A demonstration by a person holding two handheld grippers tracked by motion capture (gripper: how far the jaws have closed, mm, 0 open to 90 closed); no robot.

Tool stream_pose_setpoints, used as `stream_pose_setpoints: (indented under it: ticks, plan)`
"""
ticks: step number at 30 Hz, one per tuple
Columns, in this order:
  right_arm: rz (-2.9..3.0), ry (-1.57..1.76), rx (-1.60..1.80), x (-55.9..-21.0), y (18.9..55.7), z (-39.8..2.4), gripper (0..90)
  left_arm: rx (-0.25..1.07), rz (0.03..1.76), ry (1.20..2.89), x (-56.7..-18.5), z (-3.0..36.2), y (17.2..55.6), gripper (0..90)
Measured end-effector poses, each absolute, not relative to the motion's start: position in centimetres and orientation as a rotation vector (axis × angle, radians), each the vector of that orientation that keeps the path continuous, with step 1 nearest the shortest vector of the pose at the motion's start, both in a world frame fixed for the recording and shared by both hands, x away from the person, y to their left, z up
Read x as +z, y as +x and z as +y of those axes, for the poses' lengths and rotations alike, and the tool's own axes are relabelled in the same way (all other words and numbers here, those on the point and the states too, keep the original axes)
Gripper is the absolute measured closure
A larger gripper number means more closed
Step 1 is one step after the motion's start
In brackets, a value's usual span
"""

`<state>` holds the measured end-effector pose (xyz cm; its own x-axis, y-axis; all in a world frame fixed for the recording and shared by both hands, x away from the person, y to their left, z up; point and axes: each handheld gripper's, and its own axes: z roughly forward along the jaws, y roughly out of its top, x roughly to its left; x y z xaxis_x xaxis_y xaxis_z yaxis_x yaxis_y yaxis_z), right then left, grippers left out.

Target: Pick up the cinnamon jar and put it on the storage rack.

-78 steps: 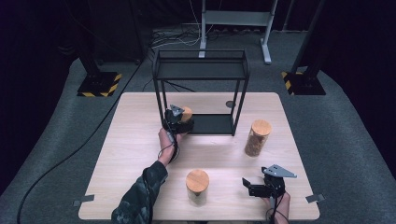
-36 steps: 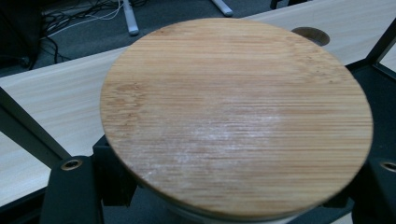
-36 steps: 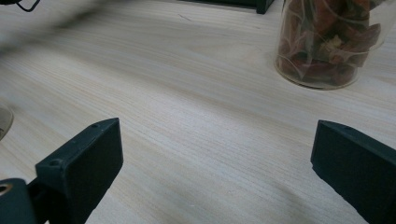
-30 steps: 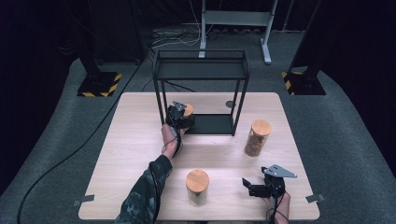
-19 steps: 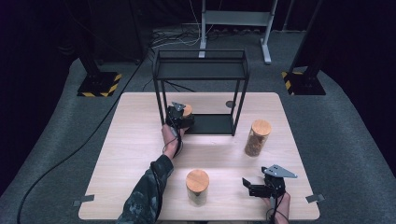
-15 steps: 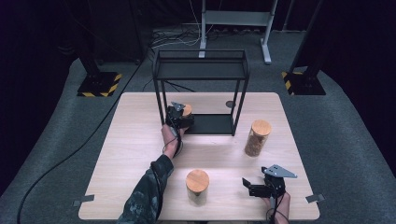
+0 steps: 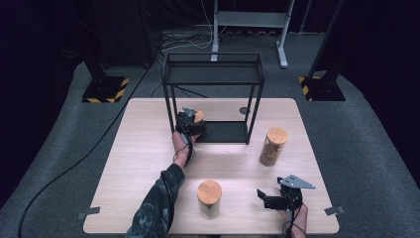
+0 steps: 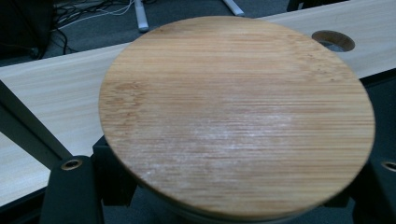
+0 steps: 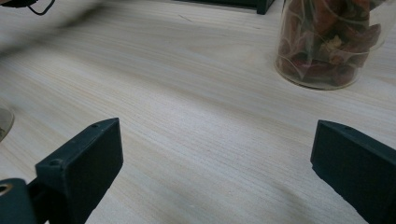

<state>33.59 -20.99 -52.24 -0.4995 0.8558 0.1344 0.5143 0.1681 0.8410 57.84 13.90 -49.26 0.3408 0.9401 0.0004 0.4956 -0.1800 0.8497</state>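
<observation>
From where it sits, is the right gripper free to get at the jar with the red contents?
Probably yes. The right gripper stands open and empty, and bare table lies between it and the jar. The left gripper is busy with another jar at the rack.

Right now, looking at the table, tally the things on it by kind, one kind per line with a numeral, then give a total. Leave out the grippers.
Jars with wooden lids: 3 (one held at the shelf, one at the right, one near the front)
Black metal shelf frames: 1
Total: 4

Bamboo-lidded jar stands upright at the black rack's left foot.
</observation>
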Motion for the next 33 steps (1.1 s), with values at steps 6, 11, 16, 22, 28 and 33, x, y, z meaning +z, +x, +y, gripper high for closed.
stream_pose_setpoints:
  ticks: [6,11,16,22,28,33]
  plan:
    - [2.079,1.301,1.262,-52.24,33.58,-20.98,1.4,0.706,1.278,1.813,-49.20,13.84,57.87,25.0]
    - [2.079,1.301,1.261,-52.23,33.57,-20.97,1.4,0.706,1.284,1.814,-49.17,13.79,57.86,25.1]
    - [2.078,1.301,1.260,-52.23,33.56,-20.96,1.4,0.703,1.288,1.817,-49.10,13.75,57.86,25.0]
    - [2.078,1.299,1.260,-52.23,33.56,-20.96,1.4,0.703,1.292,1.818,-49.07,13.73,57.86,25.0]
    - [2.078,1.298,1.259,-52.23,33.56,-20.96,1.4,0.689,1.297,1.830,-48.91,13.72,57.89,25.0]
    - [2.077,1.298,1.260,-52.23,33.54,-20.95,1.4,0.707,1.305,1.841,-48.67,13.61,57.83,16.2]
